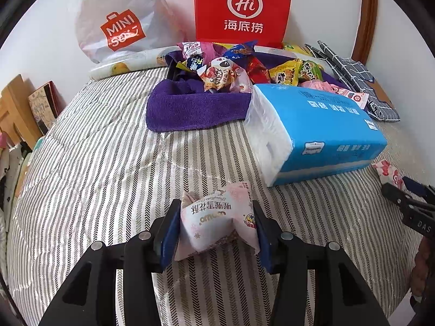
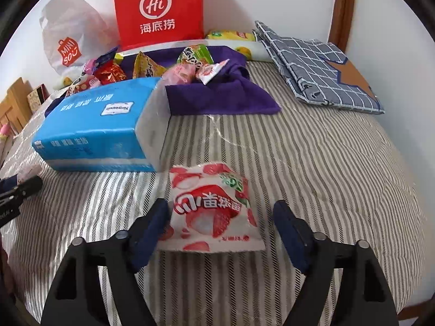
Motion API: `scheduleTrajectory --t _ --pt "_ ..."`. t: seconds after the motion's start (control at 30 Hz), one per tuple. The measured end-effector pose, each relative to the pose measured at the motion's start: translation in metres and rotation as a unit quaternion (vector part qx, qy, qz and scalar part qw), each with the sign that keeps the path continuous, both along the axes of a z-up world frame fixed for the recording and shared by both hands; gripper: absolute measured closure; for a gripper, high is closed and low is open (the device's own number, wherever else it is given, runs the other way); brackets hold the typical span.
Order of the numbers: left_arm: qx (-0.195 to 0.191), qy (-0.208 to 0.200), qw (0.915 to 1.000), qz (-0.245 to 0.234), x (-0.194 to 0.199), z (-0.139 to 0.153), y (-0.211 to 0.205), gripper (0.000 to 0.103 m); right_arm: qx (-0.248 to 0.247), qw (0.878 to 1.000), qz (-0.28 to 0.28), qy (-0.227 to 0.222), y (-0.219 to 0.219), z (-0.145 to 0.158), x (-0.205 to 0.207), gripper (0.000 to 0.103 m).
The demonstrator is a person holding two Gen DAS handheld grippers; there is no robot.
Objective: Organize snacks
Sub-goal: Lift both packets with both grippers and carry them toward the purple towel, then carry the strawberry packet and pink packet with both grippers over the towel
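Observation:
A pink-and-white pastry packet (image 1: 217, 217) sits between the blue pads of my left gripper (image 1: 216, 205), low over the striped bedspread (image 1: 108, 149). Both pads press its sides, so the gripper is shut on it. In the right wrist view a white packet printed with strawberries (image 2: 212, 209) lies flat on the bedspread between the fingers of my right gripper (image 2: 220, 204). That gripper is open, and its right pad stands well clear of the packet. A heap of mixed snacks (image 1: 225, 70) rests on a purple towel (image 1: 190, 106) at the back.
A blue tissue pack (image 1: 326, 130) lies between the two grippers and the towel. Against the wall stand a red paper bag (image 1: 242, 8) and a white plastic bag (image 1: 117, 21). A folded checked cloth bag (image 2: 320, 62) lies at the back right. Boxes line the left edge.

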State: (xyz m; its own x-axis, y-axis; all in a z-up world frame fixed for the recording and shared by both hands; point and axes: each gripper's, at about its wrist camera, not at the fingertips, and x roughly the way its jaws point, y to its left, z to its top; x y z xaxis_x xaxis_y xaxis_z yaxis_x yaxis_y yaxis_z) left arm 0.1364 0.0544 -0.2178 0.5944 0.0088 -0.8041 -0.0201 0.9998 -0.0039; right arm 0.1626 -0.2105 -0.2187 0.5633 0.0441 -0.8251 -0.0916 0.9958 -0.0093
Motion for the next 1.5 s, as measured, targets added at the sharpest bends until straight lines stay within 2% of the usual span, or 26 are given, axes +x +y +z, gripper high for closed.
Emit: scheduleTrajectory --t 0.27,0.33,0.37,0.57,1.0,1.5 --pt "-0.018 0.012 0.9998 0.000 0.005 0.002 0.005 0.058 0.020 1.000 -0.006 -0.004 -0.005 0.000 0.003 0.023" --pt "-0.019 0.014 0.9997 0.002 0.004 0.003 0.005 0.059 0.011 1.000 0.000 -0.003 -0.001 -0.002 0.006 0.032" --pt "-0.020 0.014 0.9997 0.004 0.005 0.003 0.006 0.061 0.004 1.000 0.006 -0.007 0.002 -0.001 0.006 0.041" --pt "-0.048 0.025 0.9985 0.009 0.004 0.007 0.015 0.062 0.020 1.000 -0.001 -0.005 0.000 0.002 0.004 0.043" --pt "-0.047 0.031 0.9983 0.011 -0.011 0.012 0.015 0.062 0.041 0.999 0.002 -0.006 0.001 0.006 -0.018 0.043" --pt "-0.062 0.002 0.9981 0.002 -0.034 0.045 0.009 0.062 0.047 0.998 0.013 -0.049 0.011 0.048 -0.046 0.043"
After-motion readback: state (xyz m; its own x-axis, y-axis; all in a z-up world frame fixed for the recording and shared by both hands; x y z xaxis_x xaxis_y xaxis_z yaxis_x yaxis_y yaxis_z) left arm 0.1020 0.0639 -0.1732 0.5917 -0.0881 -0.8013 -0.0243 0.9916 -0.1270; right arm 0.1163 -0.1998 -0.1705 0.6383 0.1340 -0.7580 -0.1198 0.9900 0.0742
